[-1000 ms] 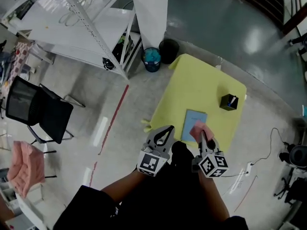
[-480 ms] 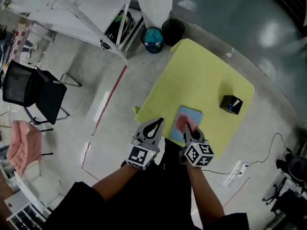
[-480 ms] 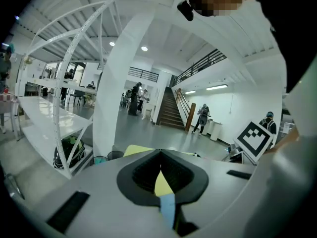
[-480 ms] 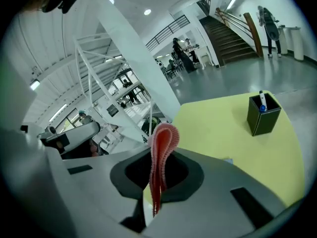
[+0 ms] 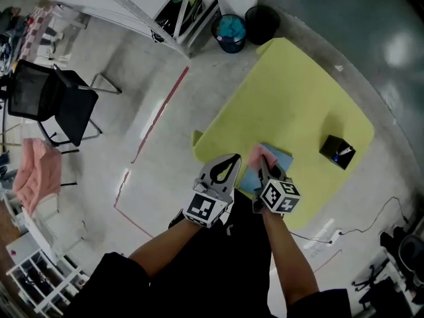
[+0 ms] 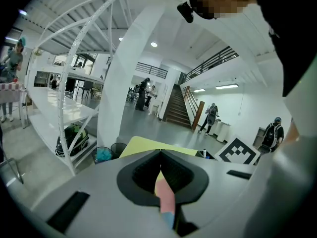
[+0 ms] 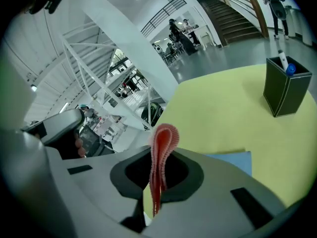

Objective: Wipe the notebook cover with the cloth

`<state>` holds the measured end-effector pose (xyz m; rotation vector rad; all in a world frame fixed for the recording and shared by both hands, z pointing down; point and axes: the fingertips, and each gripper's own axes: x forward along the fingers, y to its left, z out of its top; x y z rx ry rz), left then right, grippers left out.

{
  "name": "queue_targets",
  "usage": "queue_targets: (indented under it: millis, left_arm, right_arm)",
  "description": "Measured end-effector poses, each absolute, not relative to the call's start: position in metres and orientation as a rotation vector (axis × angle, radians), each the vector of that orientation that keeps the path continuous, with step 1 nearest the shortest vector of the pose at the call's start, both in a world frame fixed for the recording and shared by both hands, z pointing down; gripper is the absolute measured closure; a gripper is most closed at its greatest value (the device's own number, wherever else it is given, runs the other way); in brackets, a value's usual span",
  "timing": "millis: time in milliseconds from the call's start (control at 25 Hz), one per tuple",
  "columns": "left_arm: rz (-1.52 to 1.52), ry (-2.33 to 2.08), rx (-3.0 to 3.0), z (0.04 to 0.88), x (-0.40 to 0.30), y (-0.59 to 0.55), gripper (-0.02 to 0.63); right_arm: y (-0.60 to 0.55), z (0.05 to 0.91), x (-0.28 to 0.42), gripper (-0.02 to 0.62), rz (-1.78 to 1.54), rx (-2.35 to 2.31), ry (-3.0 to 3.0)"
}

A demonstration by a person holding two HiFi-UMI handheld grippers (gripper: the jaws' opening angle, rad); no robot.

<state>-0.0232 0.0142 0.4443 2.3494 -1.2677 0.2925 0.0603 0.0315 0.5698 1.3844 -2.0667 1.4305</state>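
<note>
Yellow table [image 5: 298,98] under us, seen from steeply above. The blue notebook [image 5: 279,159] lies flat near the table's near edge, cover up. The right gripper [image 5: 260,163] sits over the notebook's near-left part, and its own view shows the jaws clenched on the pink cloth [image 7: 163,133]. The cloth is folded into a narrow loop that stands out past the jaw tips. From the head view the cloth overlaps the notebook's left side. We cannot tell whether it presses on the cover. The left gripper [image 5: 233,159] hangs just left of the right one, its tip over the table's near edge beside the notebook. Its own view shows the jaws closed tip to tip with nothing grasped; only slivers of table, cloth and notebook show through the slit behind them. The two grippers are close together but apart. A black pen holder [image 5: 336,152] stands upright toward the right side of the table, well apart from the notebook, with a pen or two in it. Beyond the table's far corner, on the floor, are a blue-lined bin [image 5: 230,30] and a black bin [image 5: 262,22], side by side. A black chair [image 5: 50,105] stands far left, and a white shelf rack [image 5: 132,5] stands at the far left.
</note>
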Motion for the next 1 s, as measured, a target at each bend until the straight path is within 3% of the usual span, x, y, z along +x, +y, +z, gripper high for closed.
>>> queue_targets:
  millis: [1000]
  left_arm:
    - [0.305,-1.235,2.229,0.500,-0.024,0.025,0.598]
  right_arm:
    - [0.036,0.684,0.067,0.559,1.546,1.304,-1.893]
